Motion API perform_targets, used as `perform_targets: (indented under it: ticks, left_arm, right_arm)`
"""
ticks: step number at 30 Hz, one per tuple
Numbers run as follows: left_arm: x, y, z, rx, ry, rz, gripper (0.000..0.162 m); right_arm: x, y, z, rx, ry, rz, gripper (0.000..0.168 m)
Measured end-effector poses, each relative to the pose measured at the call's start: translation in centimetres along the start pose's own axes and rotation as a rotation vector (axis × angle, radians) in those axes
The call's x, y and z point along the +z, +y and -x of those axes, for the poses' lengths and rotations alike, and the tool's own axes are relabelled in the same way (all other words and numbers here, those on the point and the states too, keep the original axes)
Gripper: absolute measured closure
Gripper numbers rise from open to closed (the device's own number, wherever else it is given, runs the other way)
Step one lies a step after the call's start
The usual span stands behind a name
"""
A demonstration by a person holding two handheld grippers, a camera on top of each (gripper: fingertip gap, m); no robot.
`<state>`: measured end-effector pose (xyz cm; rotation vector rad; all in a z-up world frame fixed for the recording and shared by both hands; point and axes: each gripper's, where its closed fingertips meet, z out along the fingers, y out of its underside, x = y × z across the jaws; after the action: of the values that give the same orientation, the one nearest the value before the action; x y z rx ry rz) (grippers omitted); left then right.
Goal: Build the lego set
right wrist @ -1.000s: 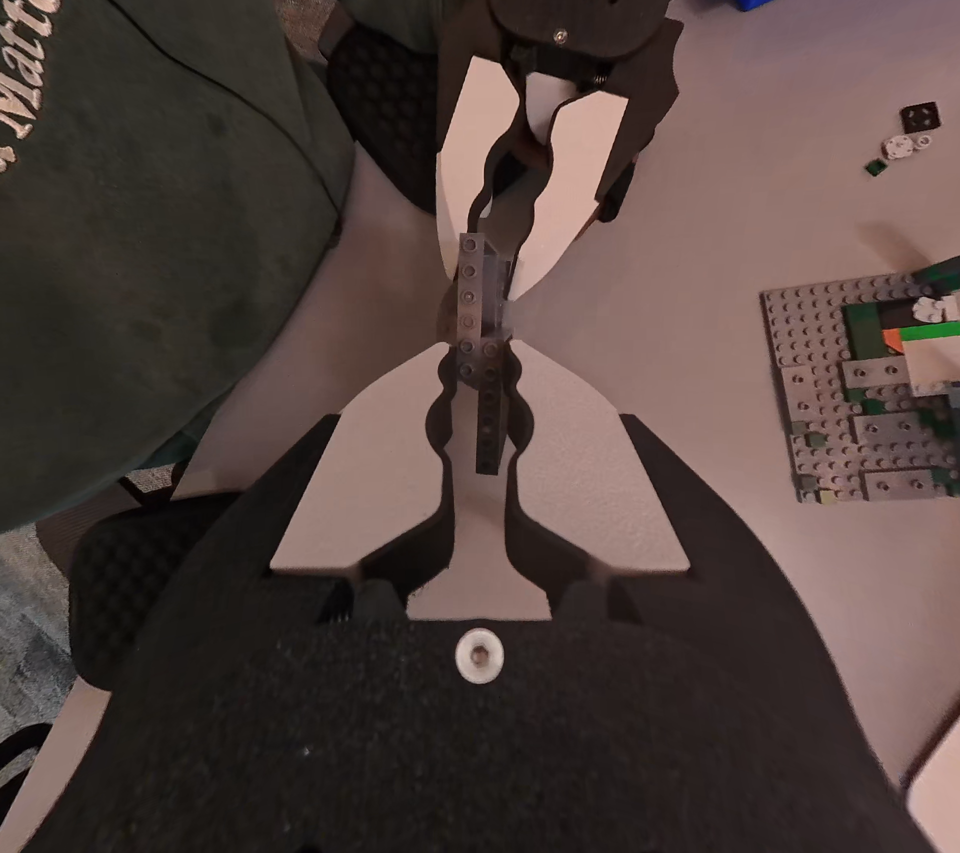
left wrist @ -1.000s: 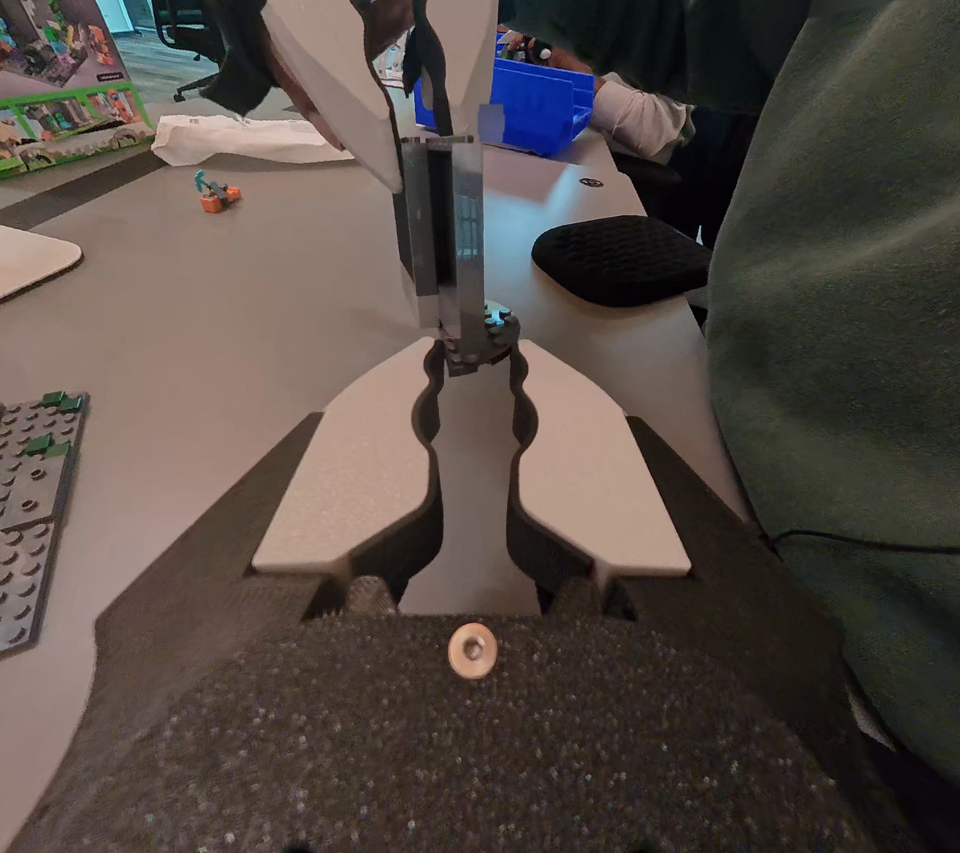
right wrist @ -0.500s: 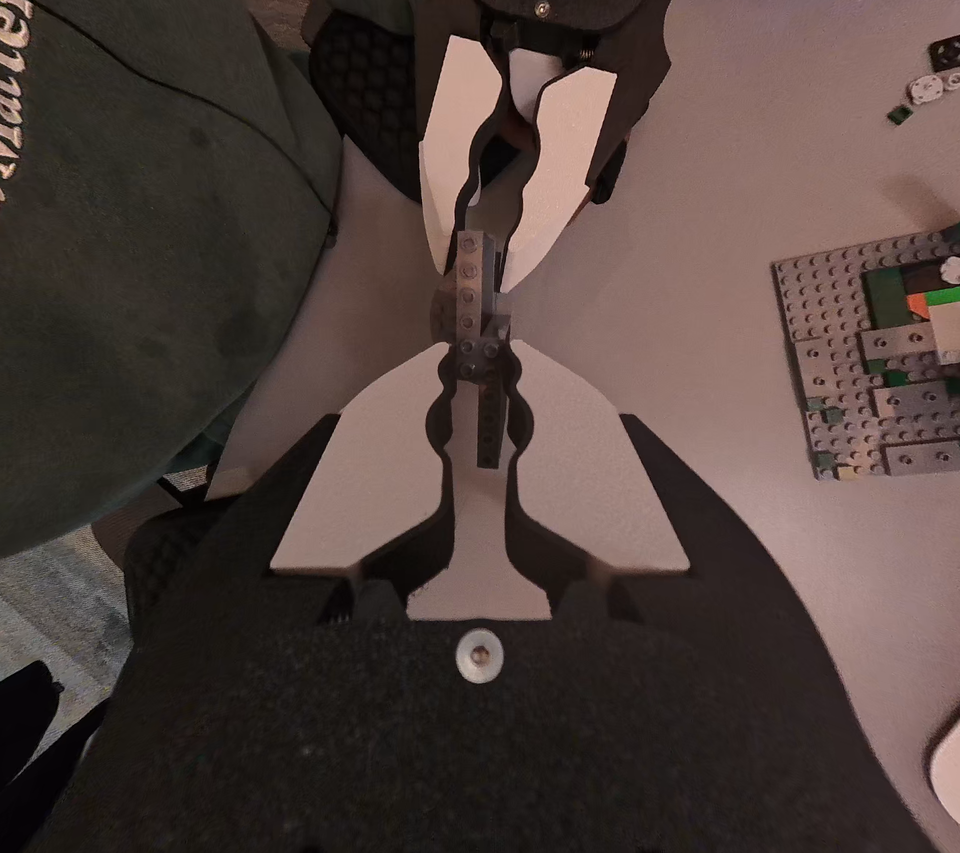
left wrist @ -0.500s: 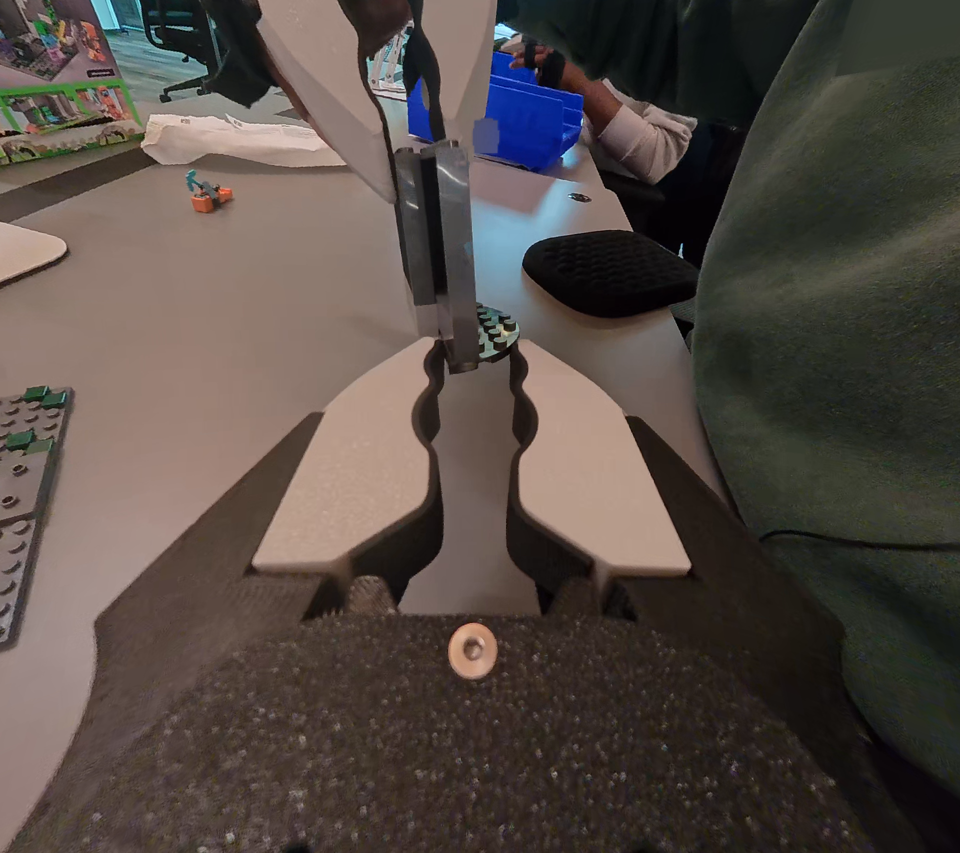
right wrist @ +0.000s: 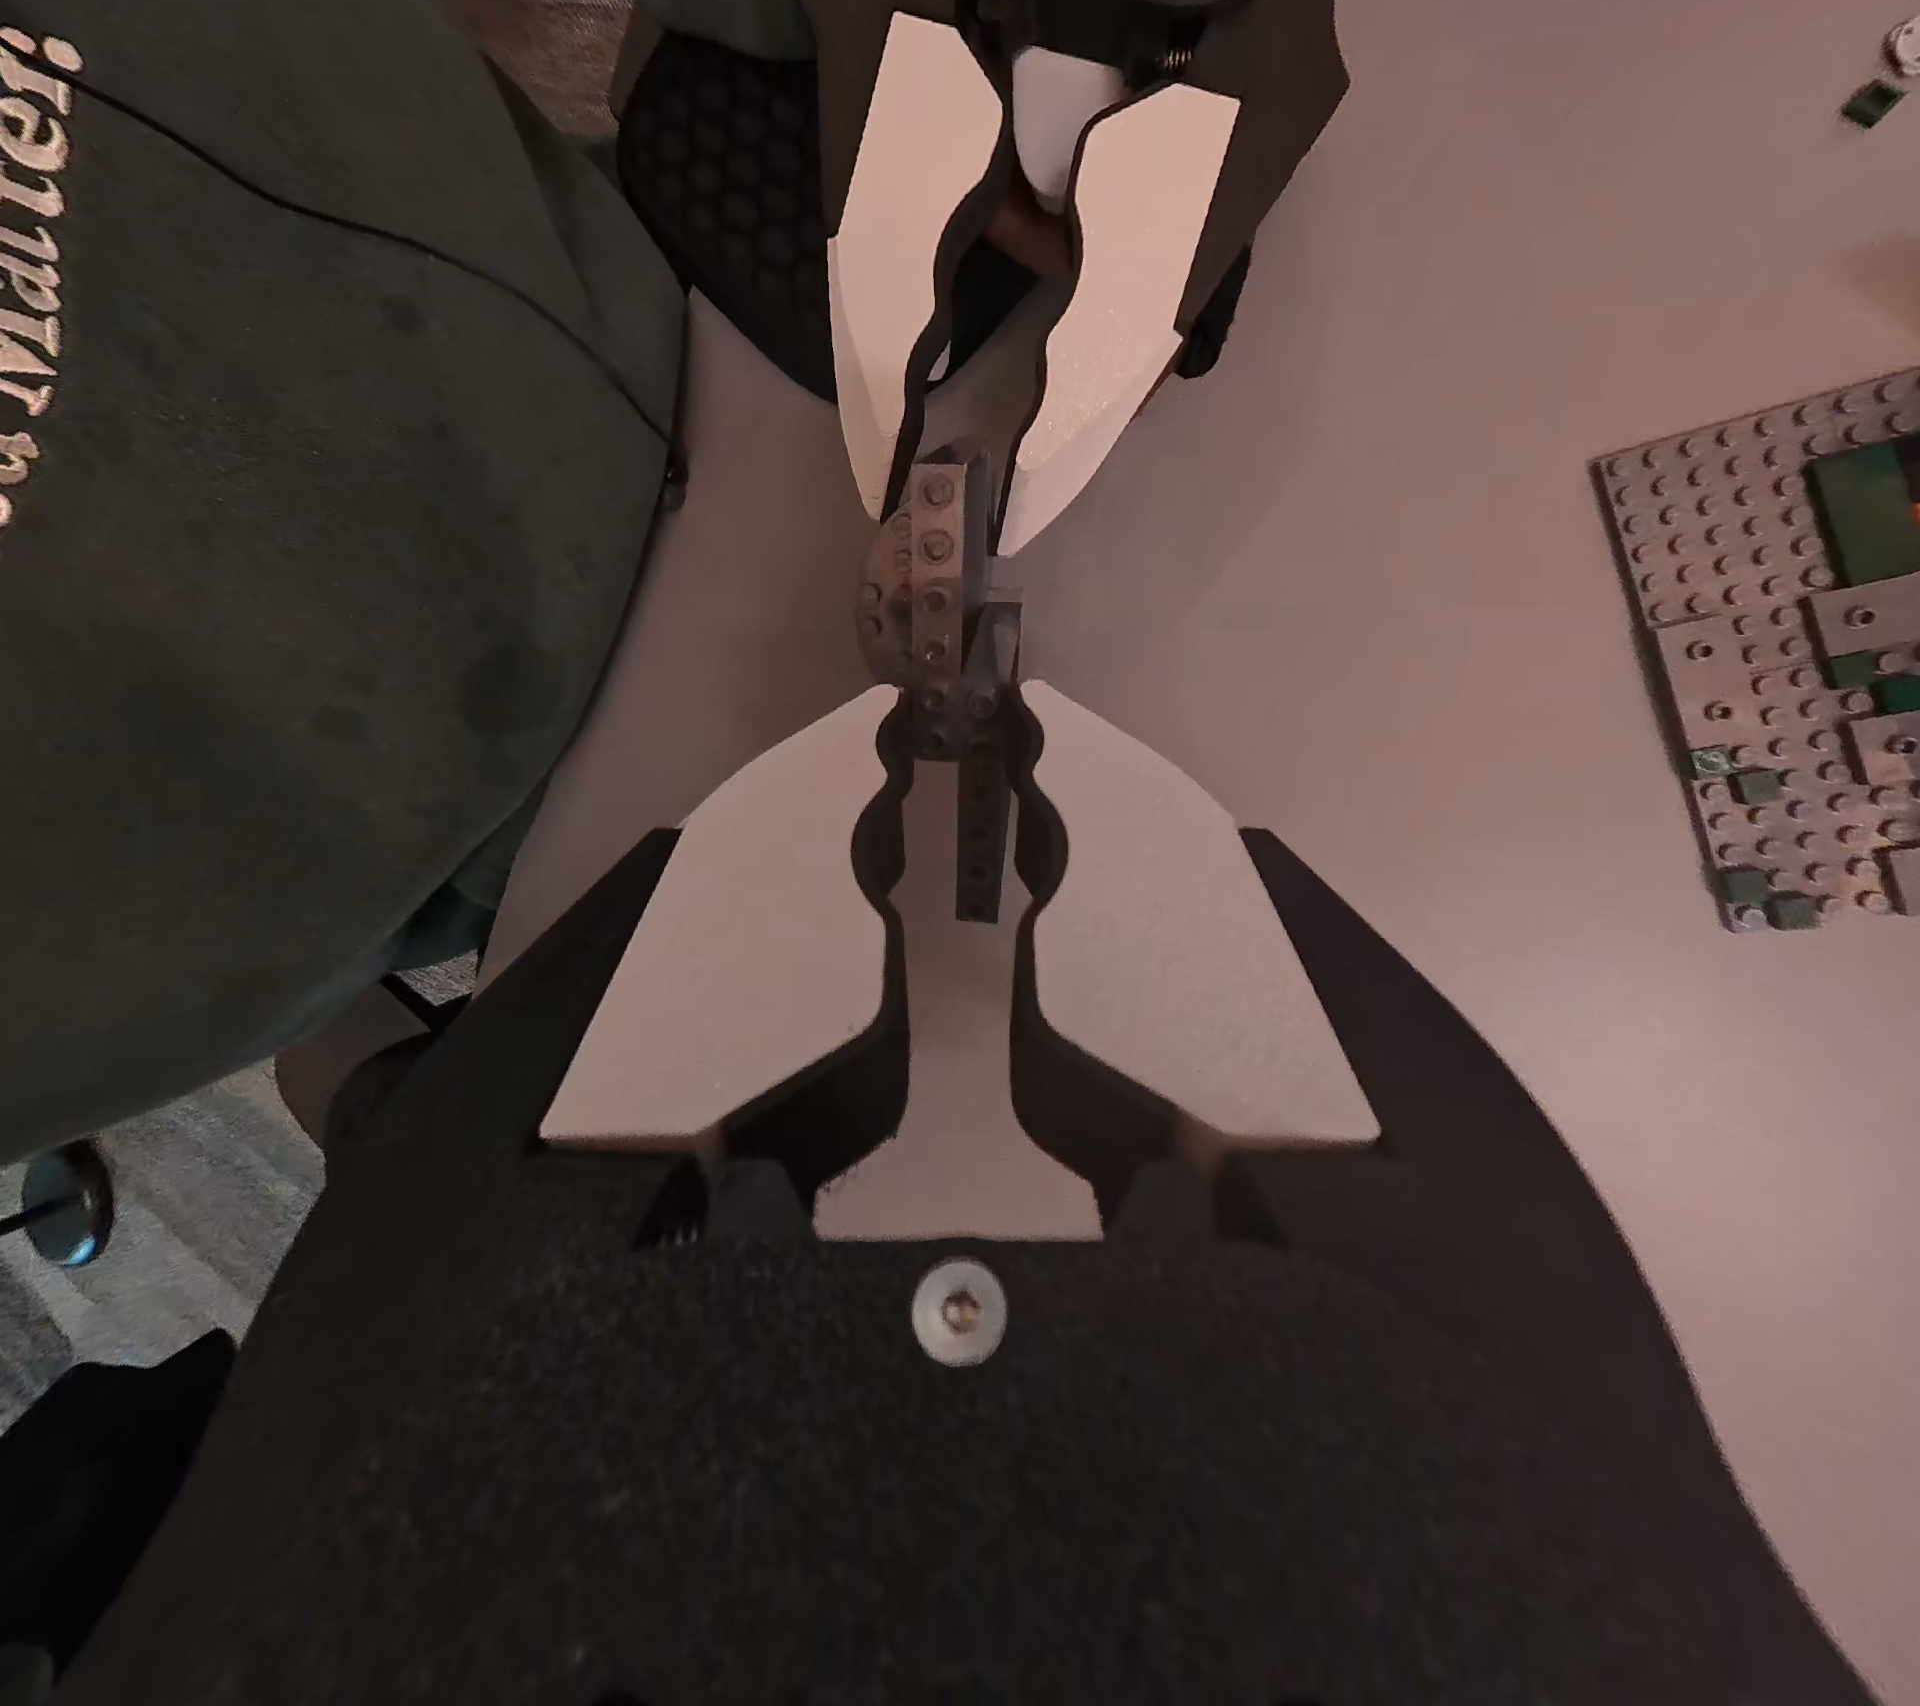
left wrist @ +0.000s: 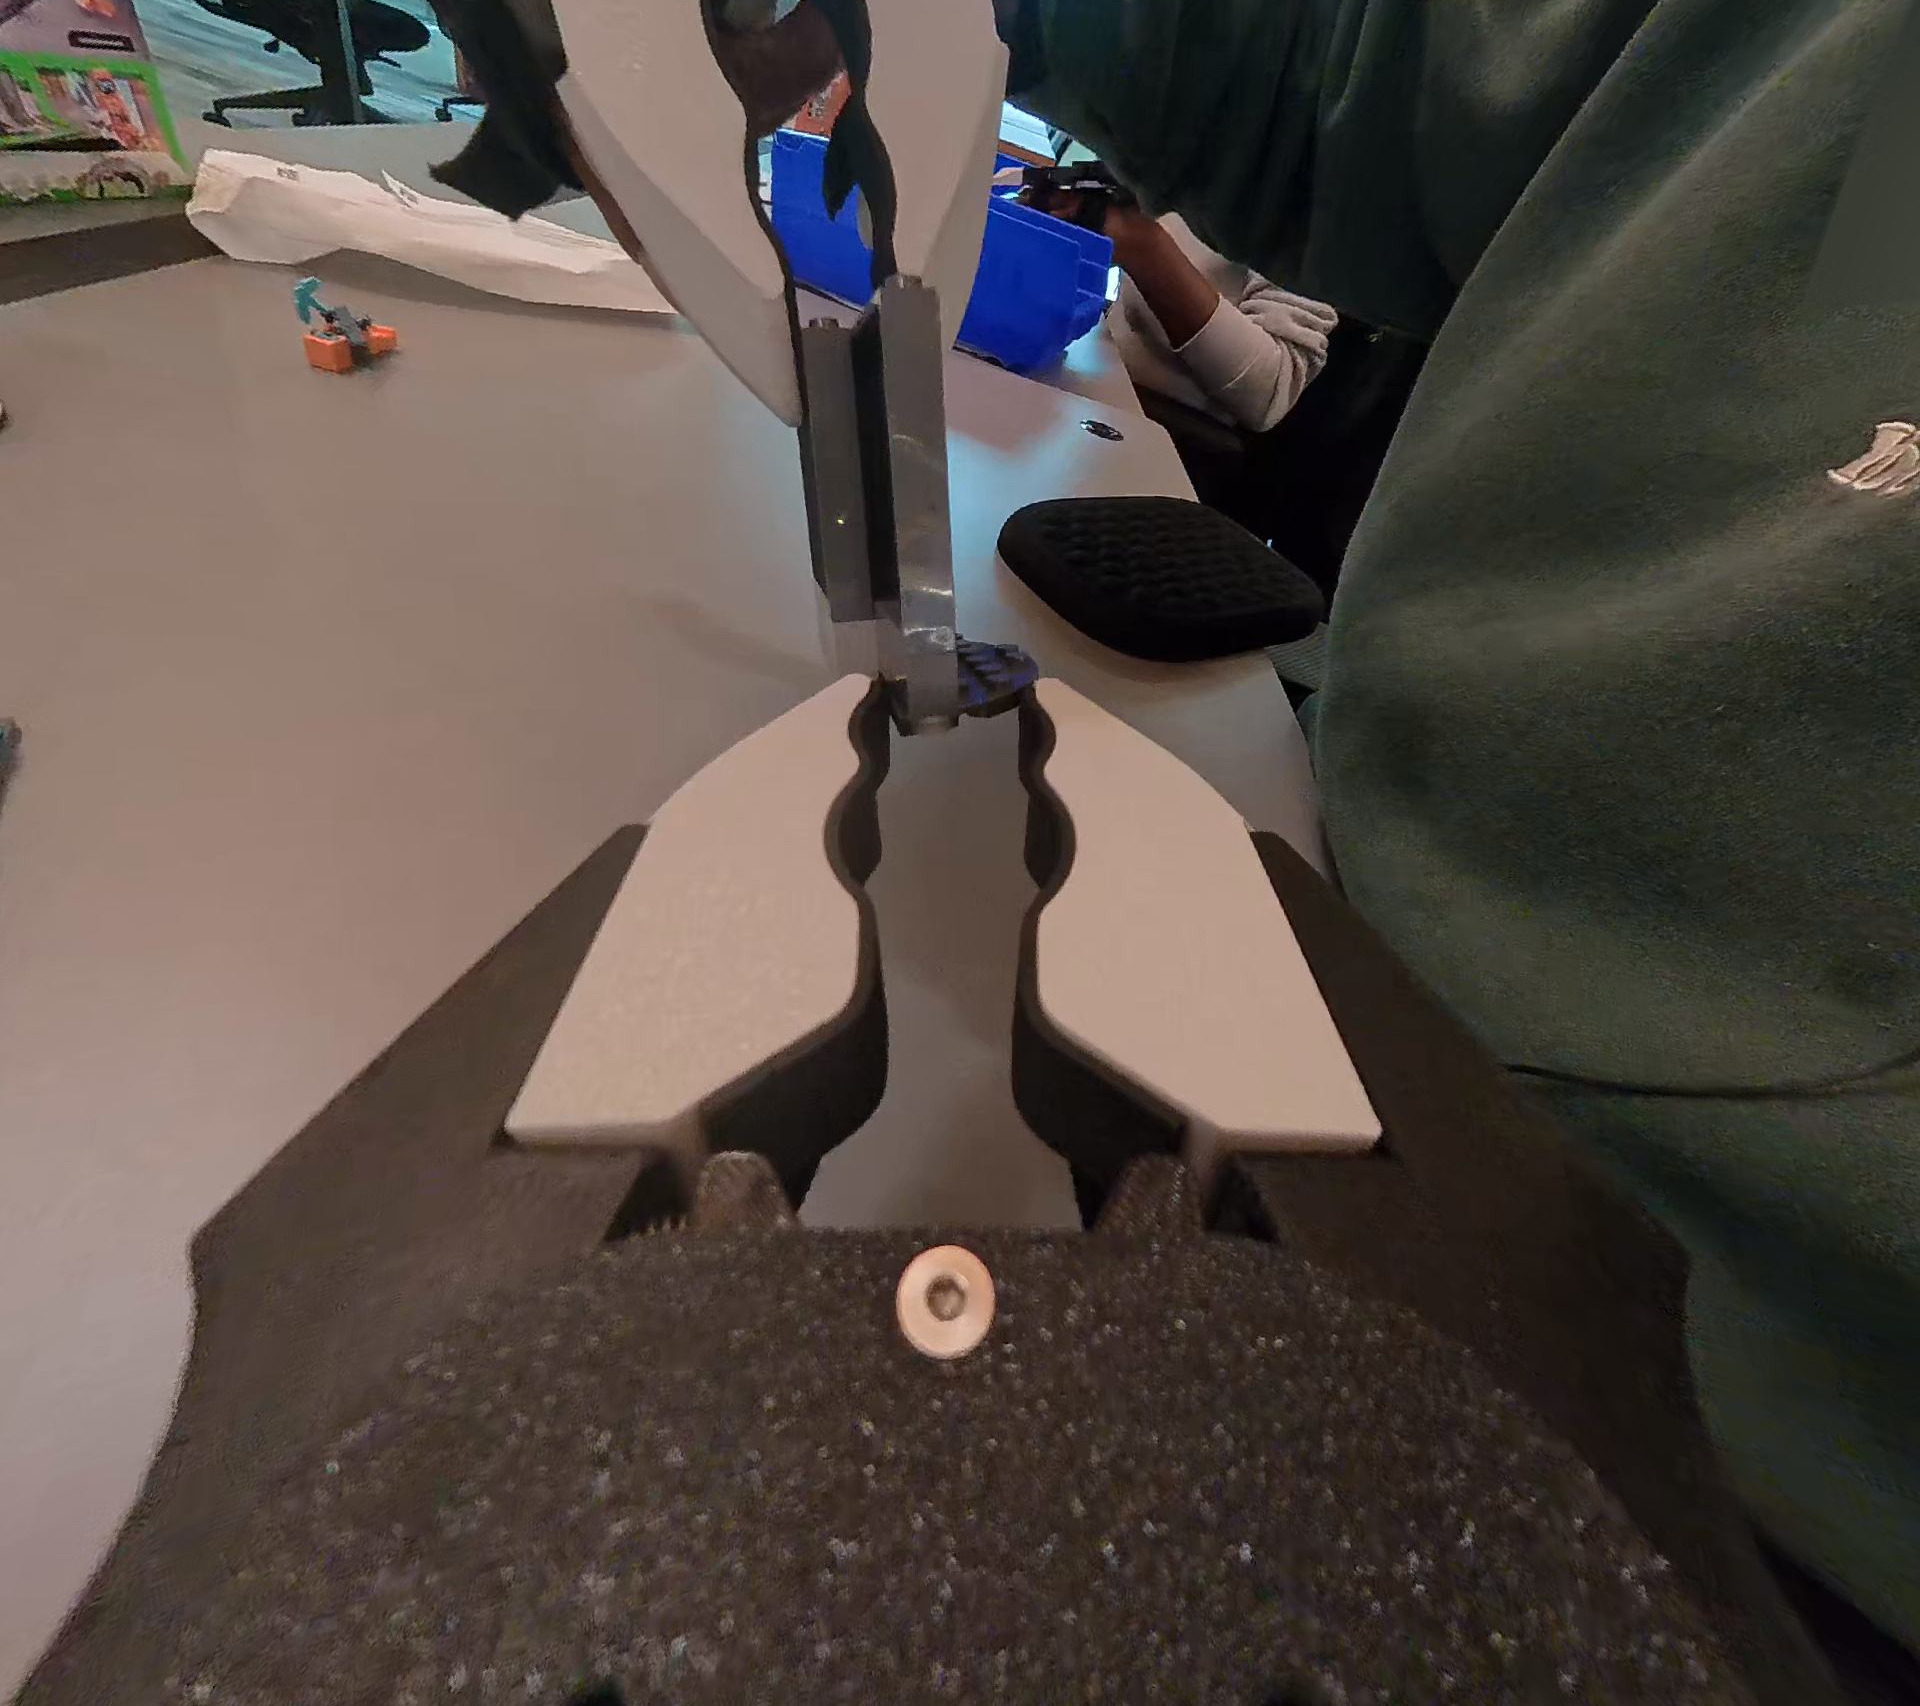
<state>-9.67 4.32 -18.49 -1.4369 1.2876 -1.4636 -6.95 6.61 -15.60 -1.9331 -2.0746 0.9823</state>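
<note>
A grey brick assembly (left wrist: pixel 878 493) of long dark grey bricks with a round studded plate (left wrist: pixel 982 674) at its lower end is held in the air between both grippers. My left gripper (left wrist: pixel 945 706) is shut on its lower end at the round plate. My right gripper (left wrist: pixel 862 326) comes down from above and is shut on the upper end. In the right wrist view my right gripper (right wrist: pixel 956 706) clamps the bricks (right wrist: pixel 935 576), with a dark beam (right wrist: pixel 982 835) running back between its fingers. The left gripper (right wrist: pixel 951 482) grips the far end.
A grey baseplate (right wrist: pixel 1704 617) with a partial build lies on the table at the right. A person in a green sweatshirt (left wrist: pixel 1610 617) sits close by. A black pad (left wrist: pixel 1153 576), blue bin (left wrist: pixel 1023 285), white bag (left wrist: pixel 416 222) and small orange figure (left wrist: pixel 343 337) are beyond. Spacing between my two grippers at the tips: around 5 centimeters.
Both grippers stay clamped on the assembly and have shifted together with it. The round plate now shows more in the right wrist view. The baseplate has slid out of the left wrist view.
</note>
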Motion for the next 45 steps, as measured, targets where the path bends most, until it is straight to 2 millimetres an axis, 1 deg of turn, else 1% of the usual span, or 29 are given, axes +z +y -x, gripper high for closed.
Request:
perform_targets:
  ticks: [6, 14, 18, 23, 27, 30, 33, 37, 40, 44, 45]
  left_arm:
    - [-0.1, -0.2, 0.0, -0.019, 0.012, -0.018, 0.139]
    - [-0.2, -1.0, -0.5, -0.049, 0.059, -0.056, 0.139]
    - [0.0, -1.0, -0.8, -0.052, 0.080, -0.049, 0.139]
    - [0.4, -1.2, -1.1, -0.073, 0.111, -0.046, 0.139]
    - [0.8, -1.1, -1.3, -0.085, 0.131, -0.033, 0.139]
    - [0.8, -1.2, -1.1, -0.100, 0.136, -0.029, 0.139]
    - [0.9, -1.1, -0.5, -0.131, 0.130, -0.020, 0.139]
    - [0.8, -2.1, 0.3, -0.205, 0.135, -0.079, 0.139]
    - [1.1, -2.9, 0.3, -0.214, 0.155, -0.108, 0.139]
    - [1.8, -4.1, -0.2, -0.211, 0.188, -0.142, 0.141]
    - [2.0, -4.3, -0.2, -0.203, 0.186, -0.145, 0.149]
  right_arm:
    - [0.0, 0.2, 0.0, 0.012, -0.008, -0.042, 0.152]
    - [-0.1, 0.2, 0.9, 0.003, -0.052, -0.100, 0.151]
    - [0.2, 0.4, 1.1, 0.010, -0.060, -0.125, 0.150]
    - [1.3, 0.8, 1.4, 0.015, -0.074, -0.149, 0.147]
    - [1.8, 1.2, 1.1, 0.030, -0.047, -0.185, 0.151]
    - [1.8, 1.3, 0.9, 0.062, -0.022, -0.247, 0.151]
    - [1.9, 1.6, 0.6, 0.089, 0.051, -0.313, 0.152]
    - [1.5, 1.6, 0.2, 0.181, 0.136, -0.474, 0.152]
    - [1.0, 1.5, 0.4, 0.215, 0.142, -0.590, 0.152]
    - [0.2, 1.1, 1.1, 0.233, 0.104, -0.714, 0.152]
    - [0.1, 0.9, 1.4, 0.226, 0.093, -0.737, 0.152]
